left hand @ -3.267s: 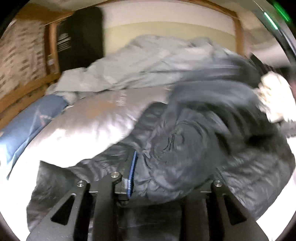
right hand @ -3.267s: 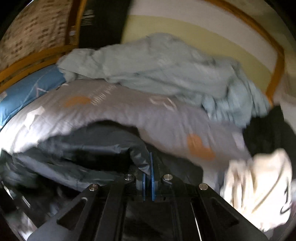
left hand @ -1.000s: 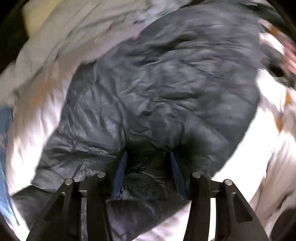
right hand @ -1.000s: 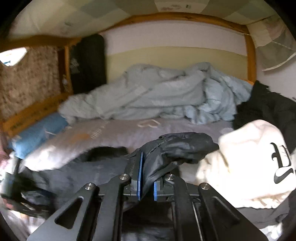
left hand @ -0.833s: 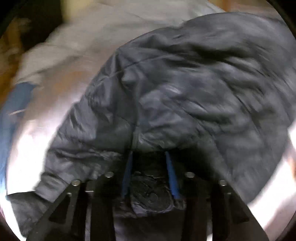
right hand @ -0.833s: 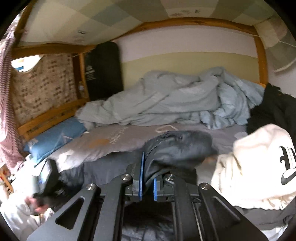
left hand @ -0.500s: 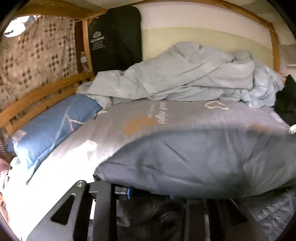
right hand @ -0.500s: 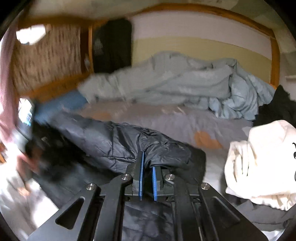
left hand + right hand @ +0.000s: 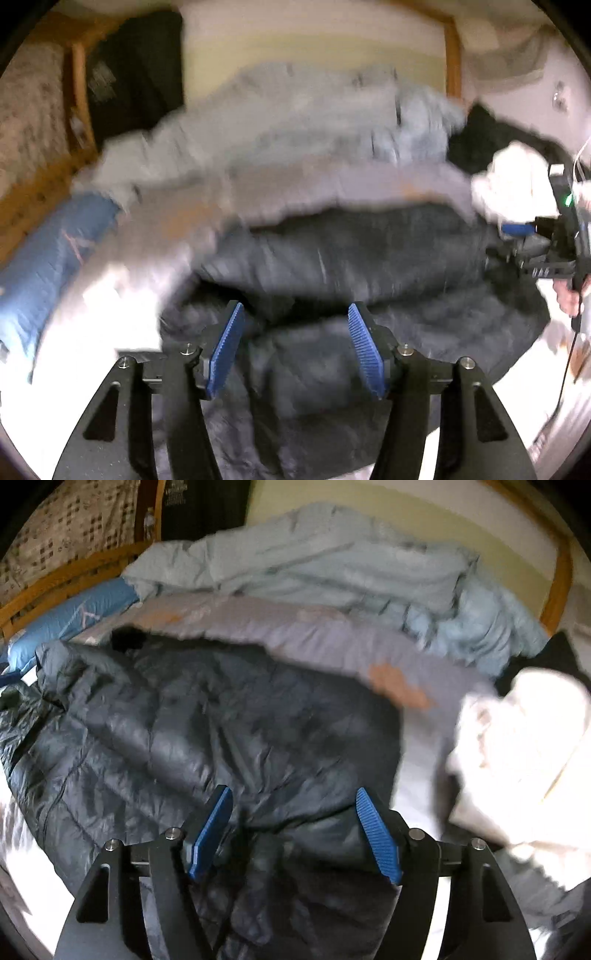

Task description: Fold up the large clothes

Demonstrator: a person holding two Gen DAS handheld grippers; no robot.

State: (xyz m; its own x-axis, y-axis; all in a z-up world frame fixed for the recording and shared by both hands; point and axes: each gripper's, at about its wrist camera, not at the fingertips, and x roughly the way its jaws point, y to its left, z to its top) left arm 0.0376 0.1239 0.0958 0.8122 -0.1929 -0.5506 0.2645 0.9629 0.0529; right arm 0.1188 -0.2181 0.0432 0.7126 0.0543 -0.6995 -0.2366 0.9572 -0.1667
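Note:
A dark quilted puffer jacket [image 9: 221,720] lies spread over the grey bed sheet [image 9: 295,627], one layer folded over another. My right gripper [image 9: 293,830] hovers over its near edge, jaws opening wide. Jacket fabric lies under the gap, and the blue pads [image 9: 210,834] do not press it. In the blurred left wrist view the jacket [image 9: 369,266] fills the middle. My left gripper [image 9: 295,343] is over its near side. Its jaws are also opening, with the pads [image 9: 225,347] clear of the cloth. A hand [image 9: 569,299] shows at the right edge.
A crumpled light blue duvet [image 9: 332,565] is heaped at the far end of the bed. A white sweatshirt [image 9: 517,757] and dark clothes [image 9: 554,653] lie to the right. A blue pillow [image 9: 74,616] rests by the wooden bed rail [image 9: 66,579] on the left.
Both grippers have let go of the jacket and opened. The right one sank toward the bed. The left one swung up. The folded-over jacket part now rests on the bed.

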